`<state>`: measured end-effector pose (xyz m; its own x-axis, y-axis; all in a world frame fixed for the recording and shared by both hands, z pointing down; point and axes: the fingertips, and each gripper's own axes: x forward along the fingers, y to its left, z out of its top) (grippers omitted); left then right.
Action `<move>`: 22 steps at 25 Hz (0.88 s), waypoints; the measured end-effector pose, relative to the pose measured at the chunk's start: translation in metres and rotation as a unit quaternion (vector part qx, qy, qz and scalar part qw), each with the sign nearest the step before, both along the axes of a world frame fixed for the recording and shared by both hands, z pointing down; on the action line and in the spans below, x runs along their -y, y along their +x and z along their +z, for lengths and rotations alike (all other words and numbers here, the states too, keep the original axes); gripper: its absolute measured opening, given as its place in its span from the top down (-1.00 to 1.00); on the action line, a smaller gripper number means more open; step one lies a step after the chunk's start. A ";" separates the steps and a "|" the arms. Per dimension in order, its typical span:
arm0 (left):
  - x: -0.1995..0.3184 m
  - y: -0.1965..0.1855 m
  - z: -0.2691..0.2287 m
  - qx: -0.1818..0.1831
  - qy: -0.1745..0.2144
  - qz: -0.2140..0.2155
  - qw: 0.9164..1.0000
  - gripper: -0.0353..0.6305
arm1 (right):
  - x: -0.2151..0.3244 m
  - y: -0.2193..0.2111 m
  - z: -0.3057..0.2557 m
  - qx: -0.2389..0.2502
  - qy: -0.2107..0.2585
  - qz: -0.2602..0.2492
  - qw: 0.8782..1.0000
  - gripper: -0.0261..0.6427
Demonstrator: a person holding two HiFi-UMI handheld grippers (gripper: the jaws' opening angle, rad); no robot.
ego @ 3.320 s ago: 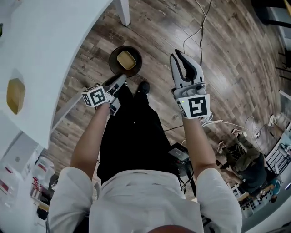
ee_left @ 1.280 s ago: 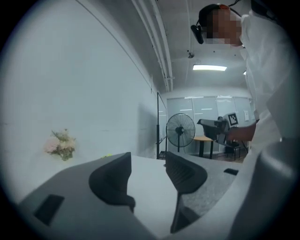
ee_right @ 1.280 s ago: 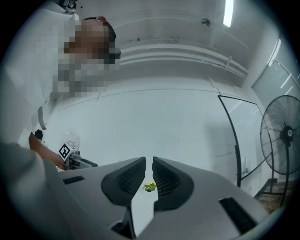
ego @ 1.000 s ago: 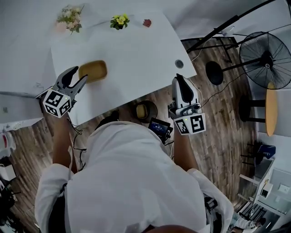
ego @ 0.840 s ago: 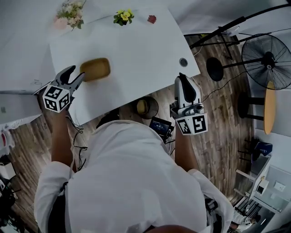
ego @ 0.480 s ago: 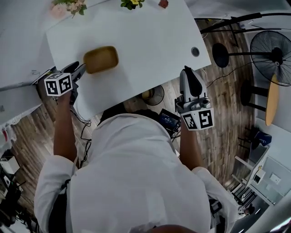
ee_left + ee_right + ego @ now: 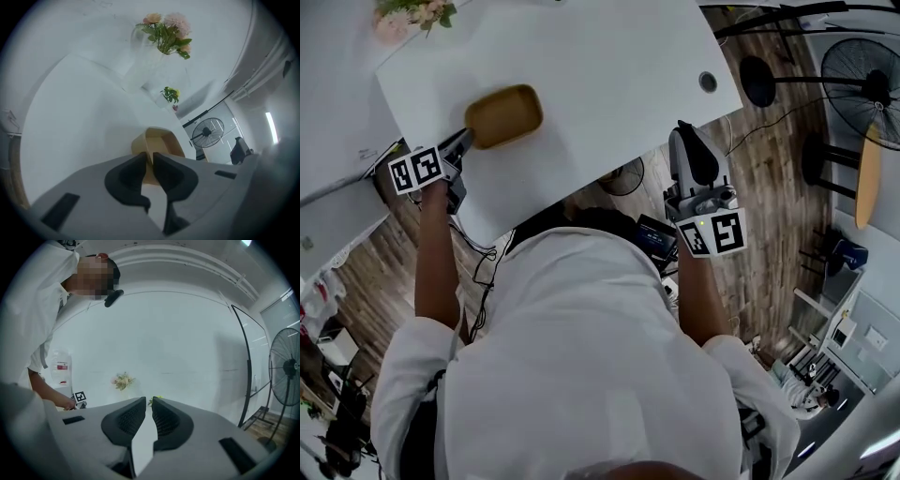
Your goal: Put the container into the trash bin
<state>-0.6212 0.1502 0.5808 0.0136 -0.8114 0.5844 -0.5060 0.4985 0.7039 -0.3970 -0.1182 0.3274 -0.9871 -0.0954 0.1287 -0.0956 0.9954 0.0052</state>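
A tan oblong container lies open side up on the white table. My left gripper is at its left end. In the left gripper view the jaws are closing, and the pads pinch the thin near wall of the container at the gripper's tips. My right gripper hovers off the table's near right edge, shut and empty; in its own view the gripper points level at a white wall. The dark round trash bin shows on the floor, half hidden under the table's edge.
Flowers in a clear vase and a small yellow posy stand at the table's far side. A cable hole is near the table's right corner. A standing fan is on the wooden floor at right.
My left gripper came down from above the table to the container's left end, rolled, and its open jaws closed on the wall. The right gripper sank a little.
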 end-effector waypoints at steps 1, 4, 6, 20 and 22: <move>0.001 0.000 0.000 -0.004 0.002 0.000 1.000 0.74 | 0.001 0.001 0.002 -0.001 -0.003 0.005 1.000 0.73; 0.004 -0.002 -0.001 -0.008 0.005 0.003 1.000 0.82 | 0.004 0.005 0.004 -0.002 -0.002 0.015 1.000 0.73; 0.006 -0.002 -0.001 -0.008 0.007 0.005 1.000 0.82 | 0.005 0.008 0.005 0.000 0.001 0.022 1.000 0.73; 0.117 0.060 -0.087 0.027 0.102 0.060 0.993 0.83 | 0.066 0.146 -0.024 0.036 0.046 0.130 0.990 0.74; 0.144 0.081 -0.104 0.039 0.110 0.083 0.990 0.83 | 0.077 0.180 -0.033 0.047 0.067 0.152 0.985 0.74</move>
<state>-0.5401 0.0065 0.4770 0.1188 -0.9093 0.3987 -0.6248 0.2436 0.7418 -0.2174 -0.1951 0.2947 -0.9170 -0.3988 0.0051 -0.3958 0.9115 0.1120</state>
